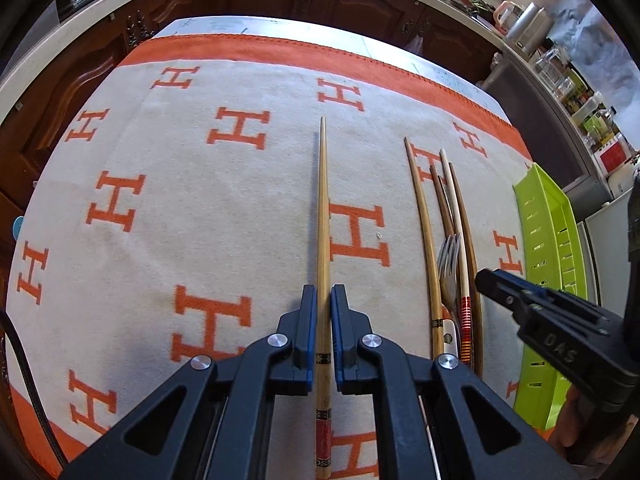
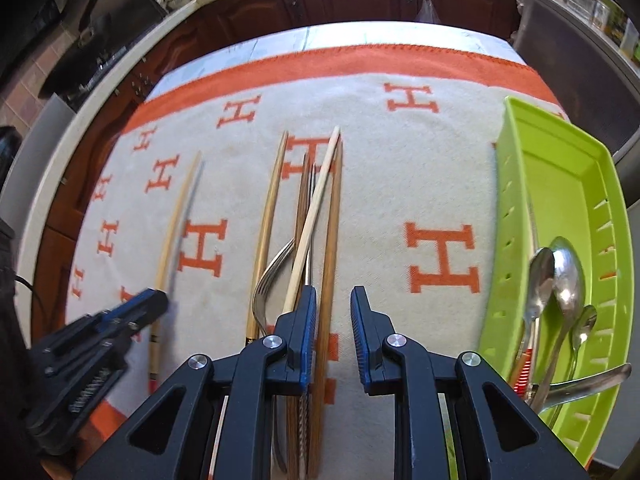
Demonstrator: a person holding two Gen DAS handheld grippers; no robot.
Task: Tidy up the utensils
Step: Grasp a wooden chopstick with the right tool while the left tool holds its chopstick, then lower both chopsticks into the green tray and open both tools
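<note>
On the desk, over a cream cloth (image 1: 200, 200) woven with orange H letters and an orange border, my left jaws (image 1: 323, 328) are clenched on a single chopstick (image 1: 323, 208). It is pale bamboo, long, round and tapering to a fine tip, with a red and black patterned band near its thick end; it lies straight away from me along the cloth. To its right lies a loose bundle of chopsticks (image 2: 316, 216), some light, some darker striped wood, with a steel fork (image 2: 272, 272) curving among them. My right jaws (image 2: 332, 320) stand released over that bundle, nothing pressed between the blue ribbed pads. Further right sits a lime-green plastic tray (image 2: 516, 208) with slotted walls, holding shiny metal spoons (image 2: 560, 280).
</note>
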